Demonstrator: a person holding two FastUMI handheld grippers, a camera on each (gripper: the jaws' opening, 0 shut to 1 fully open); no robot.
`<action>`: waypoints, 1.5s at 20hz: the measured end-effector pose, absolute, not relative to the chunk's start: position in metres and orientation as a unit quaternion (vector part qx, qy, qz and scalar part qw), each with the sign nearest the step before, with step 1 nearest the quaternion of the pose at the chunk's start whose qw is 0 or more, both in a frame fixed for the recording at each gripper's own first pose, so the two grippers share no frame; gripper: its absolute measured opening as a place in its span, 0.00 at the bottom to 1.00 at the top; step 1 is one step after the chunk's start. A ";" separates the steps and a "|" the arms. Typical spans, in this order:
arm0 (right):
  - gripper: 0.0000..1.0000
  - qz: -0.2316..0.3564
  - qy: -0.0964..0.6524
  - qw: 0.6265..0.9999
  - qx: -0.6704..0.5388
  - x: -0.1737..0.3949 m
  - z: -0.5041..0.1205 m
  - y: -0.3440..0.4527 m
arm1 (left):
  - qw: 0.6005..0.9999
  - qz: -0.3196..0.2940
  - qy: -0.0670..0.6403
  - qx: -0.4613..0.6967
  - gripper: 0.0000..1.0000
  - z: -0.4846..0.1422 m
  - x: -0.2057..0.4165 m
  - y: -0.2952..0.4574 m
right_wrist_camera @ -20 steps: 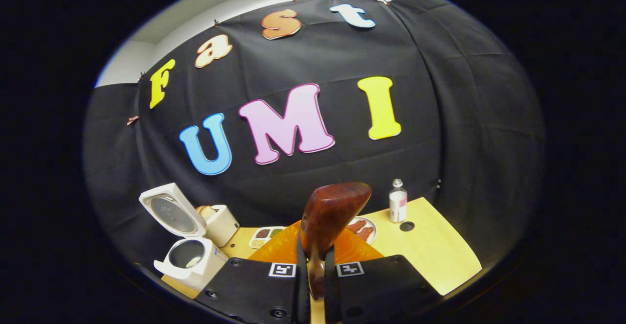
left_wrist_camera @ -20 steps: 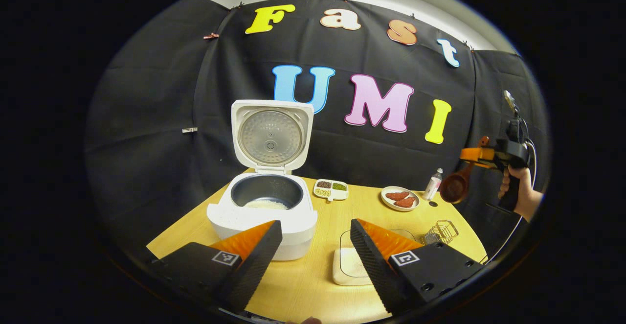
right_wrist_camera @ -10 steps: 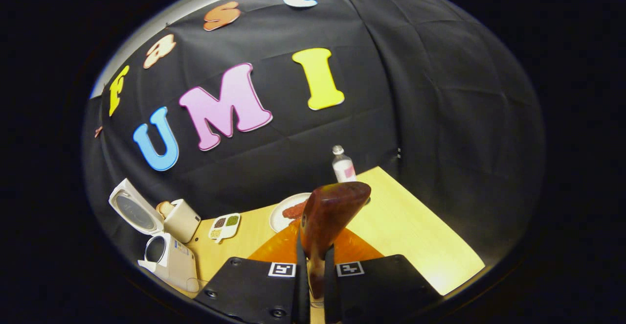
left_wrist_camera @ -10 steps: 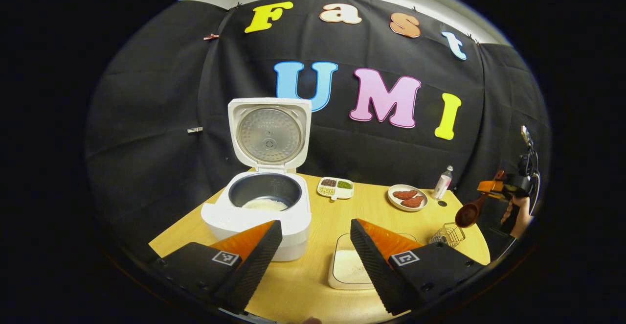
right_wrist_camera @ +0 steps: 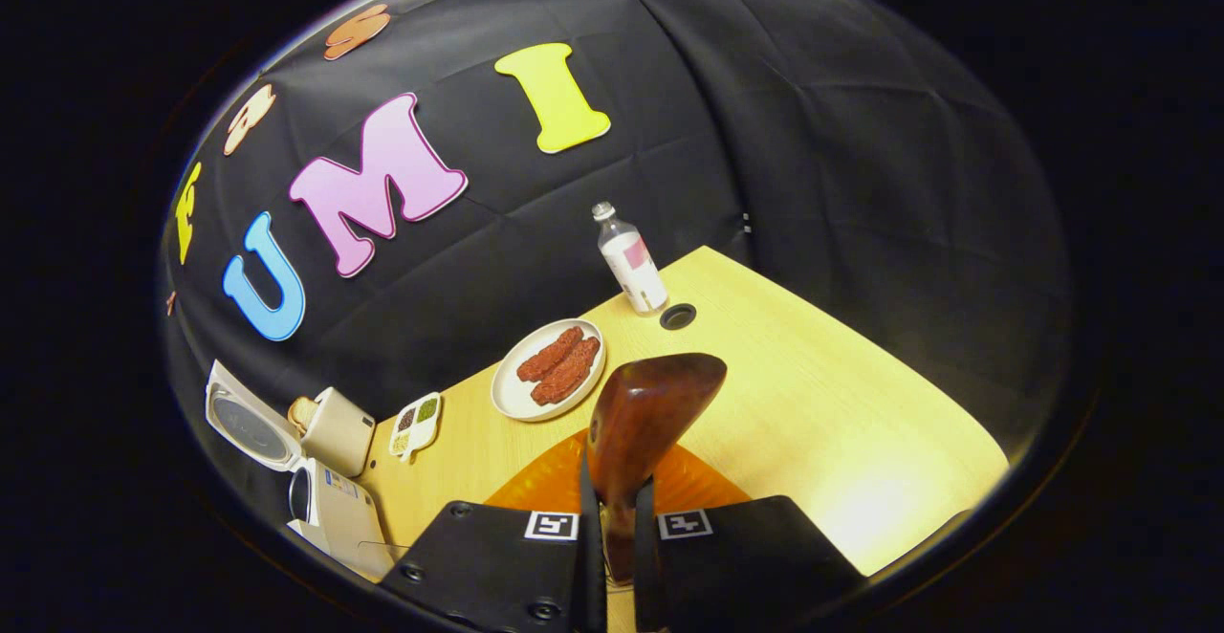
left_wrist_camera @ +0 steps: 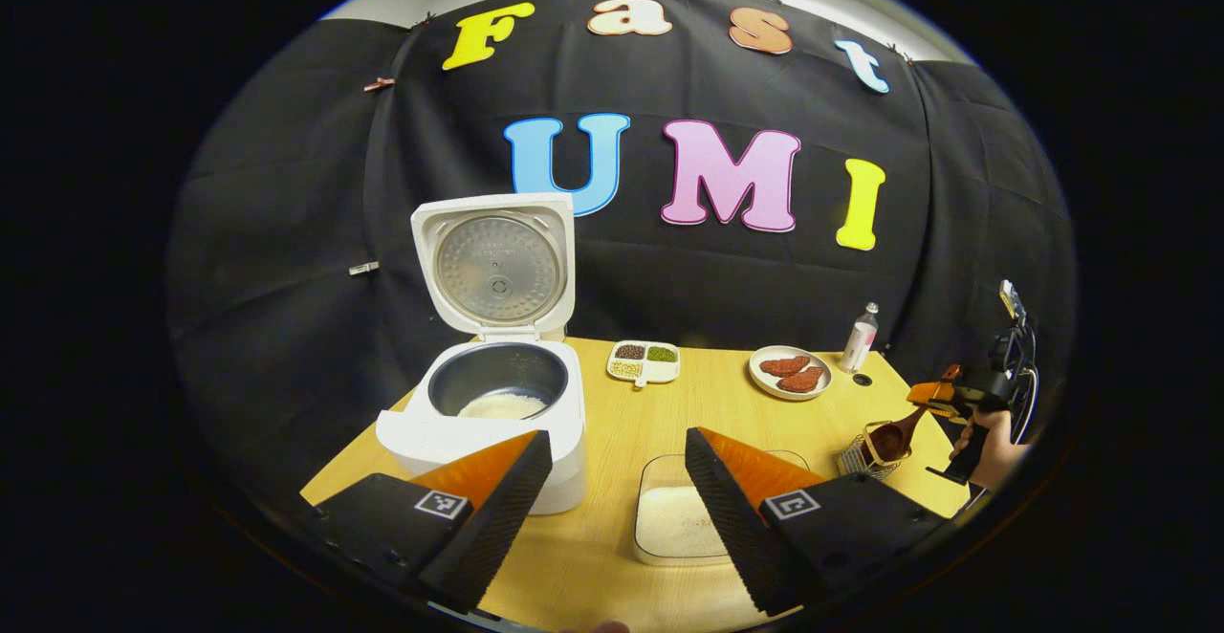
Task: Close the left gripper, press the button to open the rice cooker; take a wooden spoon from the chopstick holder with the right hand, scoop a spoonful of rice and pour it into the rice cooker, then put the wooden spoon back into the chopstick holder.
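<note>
We see the wooden spoon (right_wrist_camera: 643, 418) clamped between the two fingers of the right gripper (right_wrist_camera: 618, 528), its handle pinched in the narrow slot and its bowl rising just ahead of the fingertips. In the left gripper view the same spoon (left_wrist_camera: 894, 438) hangs bowl down from that gripper (left_wrist_camera: 942, 394), with the bowl at the mouth of the wire chopstick holder (left_wrist_camera: 868, 453); we cannot tell whether it touches the wire. A hand (left_wrist_camera: 985, 437) grips the tool's handle there.

The left gripper (left_wrist_camera: 617, 485) has its jaws wide apart with nothing between them. Ahead of its left finger (left_wrist_camera: 478, 518) stands the rice cooker (left_wrist_camera: 488, 418), lid (left_wrist_camera: 497, 265) swung up and upright, with white rice in the bottom of the dark inner pot. Between the jaws and slightly toward the right finger lies a clear tray of rice (left_wrist_camera: 674, 518) on the wooden table (left_wrist_camera: 622, 413).

Farther beyond the jaws sit a small divided dish of grains (left_wrist_camera: 645, 362), a white plate with two reddish pieces (left_wrist_camera: 790, 372), and a small bottle (left_wrist_camera: 859, 337) by a round hole in the tabletop. Past the right gripper's fingertips we see the same plate (right_wrist_camera: 550, 370) and bottle (right_wrist_camera: 631, 260), with the cooker (right_wrist_camera: 325, 509) far off to the left.
</note>
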State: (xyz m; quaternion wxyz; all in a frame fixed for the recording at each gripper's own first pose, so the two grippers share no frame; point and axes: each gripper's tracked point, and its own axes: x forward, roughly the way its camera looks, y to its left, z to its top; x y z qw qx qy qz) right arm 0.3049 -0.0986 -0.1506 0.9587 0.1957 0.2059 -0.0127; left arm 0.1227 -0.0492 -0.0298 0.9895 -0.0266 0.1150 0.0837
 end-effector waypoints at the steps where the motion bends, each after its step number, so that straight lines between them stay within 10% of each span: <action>1: 0.16 -0.019 0.208 0.958 0.195 0.307 -0.156 -0.100 | 0.989 0.084 0.115 -0.024 0.96 -0.028 0.123 -0.049; 9: 0.23 -0.037 0.210 0.958 0.191 0.309 -0.173 -0.101 | 0.987 0.113 0.105 -0.053 0.96 -0.016 0.117 -0.034; 13: 0.95 -0.031 0.229 0.962 0.147 0.295 -0.180 -0.097 | 0.983 0.143 0.088 -0.070 0.96 -0.005 0.102 -0.007; 14: 0.99 -0.033 0.228 0.963 0.136 0.287 -0.175 -0.099 | 0.983 0.149 0.084 -0.069 0.96 -0.002 0.099 0.002; 30: 0.99 -0.117 0.223 0.961 0.116 0.155 -0.164 -0.155 | 0.985 0.170 -0.009 -0.009 0.96 0.159 0.169 0.139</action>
